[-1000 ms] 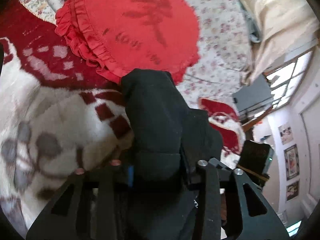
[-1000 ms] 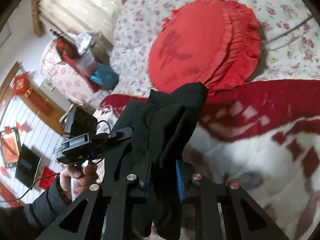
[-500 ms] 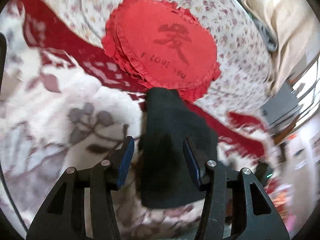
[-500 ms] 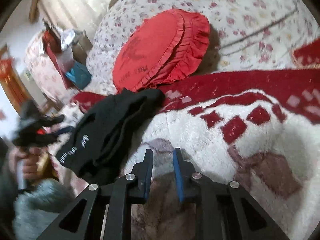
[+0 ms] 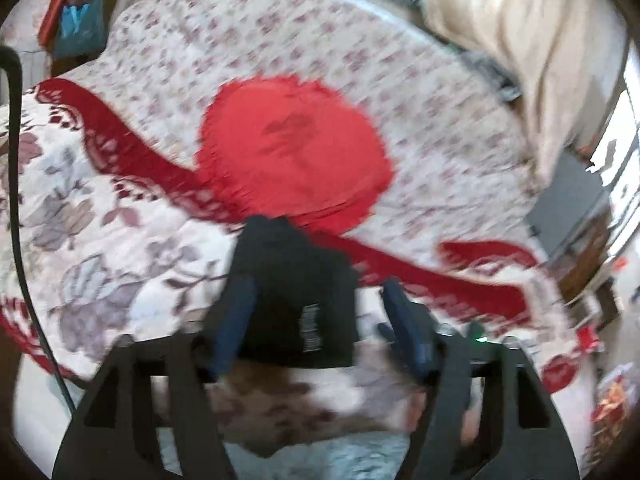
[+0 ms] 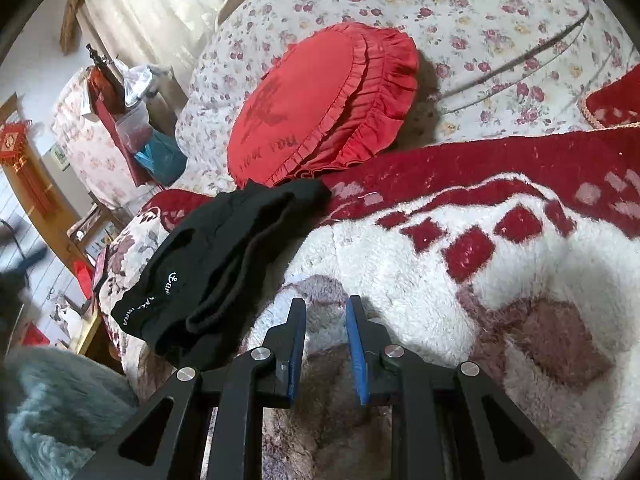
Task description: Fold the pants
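The folded black pants [image 6: 224, 256] lie just below the red ruffled cushion [image 6: 320, 100], near the blanket's [image 6: 460, 300] edge; they could slide off. Left gripper [image 5: 316, 316] has just been opening, fingers clear of them; right gripper [image 6: 324, 340] narrowly parted, empty.

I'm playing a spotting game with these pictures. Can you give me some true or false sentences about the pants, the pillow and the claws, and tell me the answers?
1. The black pants lie folded on the blanket. True.
2. The right claw is squeezing the pants. False: nothing is between its fingers, and the pants lie off to its side.
3. The red pillow is round with a frilly edge. True.
4. The pillow sits on top of the pants. False: it lies beyond them, on the flowery bedspread.
5. The left claw is open, its fingers either side of the pants and not pressing them. True; it has just been opening.
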Demonstrator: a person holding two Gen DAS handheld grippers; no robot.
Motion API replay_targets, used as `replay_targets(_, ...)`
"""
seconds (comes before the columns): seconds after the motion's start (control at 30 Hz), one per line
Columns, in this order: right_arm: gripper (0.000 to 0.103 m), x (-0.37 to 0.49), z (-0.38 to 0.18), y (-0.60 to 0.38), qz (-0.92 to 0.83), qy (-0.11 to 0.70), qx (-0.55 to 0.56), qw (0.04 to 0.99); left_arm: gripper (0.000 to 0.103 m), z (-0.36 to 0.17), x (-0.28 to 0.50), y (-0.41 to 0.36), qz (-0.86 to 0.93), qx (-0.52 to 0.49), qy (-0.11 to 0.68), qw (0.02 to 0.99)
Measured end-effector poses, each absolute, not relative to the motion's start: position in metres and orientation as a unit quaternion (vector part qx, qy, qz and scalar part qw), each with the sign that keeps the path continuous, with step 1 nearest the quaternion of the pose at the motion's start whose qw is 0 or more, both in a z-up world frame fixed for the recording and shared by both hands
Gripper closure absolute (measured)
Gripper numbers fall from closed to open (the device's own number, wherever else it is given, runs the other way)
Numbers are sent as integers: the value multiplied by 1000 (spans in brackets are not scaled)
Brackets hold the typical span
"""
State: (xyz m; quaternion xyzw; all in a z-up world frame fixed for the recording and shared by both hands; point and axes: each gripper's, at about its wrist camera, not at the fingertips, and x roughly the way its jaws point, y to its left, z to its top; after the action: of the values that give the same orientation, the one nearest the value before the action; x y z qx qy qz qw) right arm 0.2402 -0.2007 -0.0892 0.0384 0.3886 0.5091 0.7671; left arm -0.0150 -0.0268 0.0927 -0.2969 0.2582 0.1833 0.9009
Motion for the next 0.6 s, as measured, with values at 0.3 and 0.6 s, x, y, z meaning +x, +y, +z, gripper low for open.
replay_targets(0.3,83,242,-89,-202,513,390,47,764,34,70,23,-19,131,-375,278,875)
replay_targets(0.6,84,239,-88,-200,504,388,35,770,33,48,45,-6,60,-392,271,877)
